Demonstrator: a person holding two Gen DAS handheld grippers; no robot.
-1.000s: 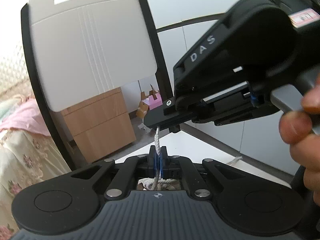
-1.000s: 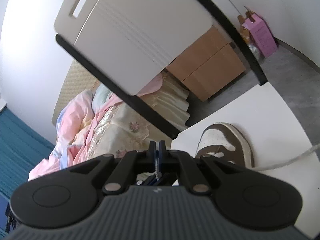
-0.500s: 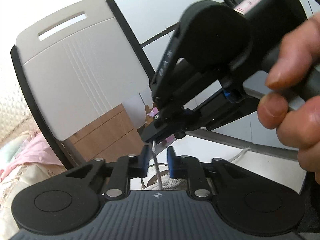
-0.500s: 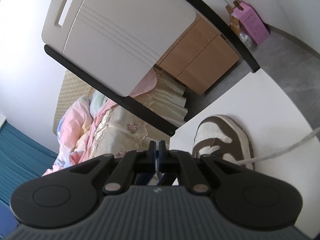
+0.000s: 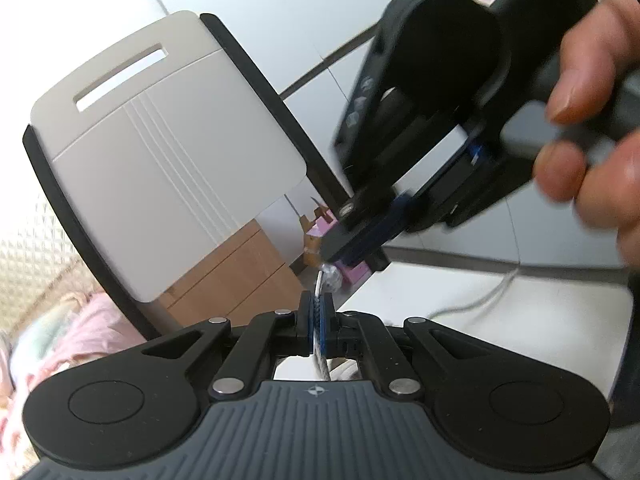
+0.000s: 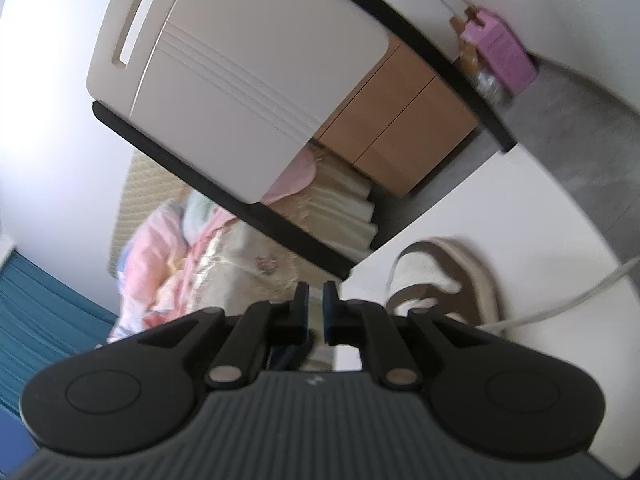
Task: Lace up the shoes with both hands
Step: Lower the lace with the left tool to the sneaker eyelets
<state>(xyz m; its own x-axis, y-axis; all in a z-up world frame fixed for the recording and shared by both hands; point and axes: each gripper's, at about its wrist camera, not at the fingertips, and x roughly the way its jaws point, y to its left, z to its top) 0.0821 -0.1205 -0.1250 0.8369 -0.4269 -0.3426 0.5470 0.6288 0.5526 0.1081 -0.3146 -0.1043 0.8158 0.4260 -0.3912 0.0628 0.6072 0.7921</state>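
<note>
**Handing the lace tip from right gripper to left**

Left gripper [image 5: 316, 312]: clamping shut on the white lace [image 5: 319, 354], cord running up between the blue pads and down behind them toward the shoe below. Right gripper [image 6: 316, 300]: jaws just opening, standing slightly apart with nothing between them in its own view. In the left view, hovering just above the left one, tilted down, its tips right beside the clear-wrapped lace end [image 5: 328, 276]; hard to tell whether touching. A person's hand [image 5: 592, 120] squeezing its handle, blurred.

Looking further out: brown and white shoe [image 6: 444, 280] lying on the white table [image 6: 500, 208], toe pointing away, a second run of lace [image 6: 580, 300] trailing off to the right. Beyond the table edge, a grey-white board with a slot [image 6: 240, 80], a wooden cabinet [image 6: 400, 128], floral bedding [image 6: 240, 264] and a pink box [image 6: 500, 48].

Judging the risks:
- gripping short of the tip, leaving too little stiff end for threading the next eyelet;
- pulling upward too hard and lifting or dragging the shoe, nothing pinning it down;
- regrasping blind with the right, the tip being tiny and half hidden behind its own fingers;
- snagging the loose trailing run while moving across.
</note>
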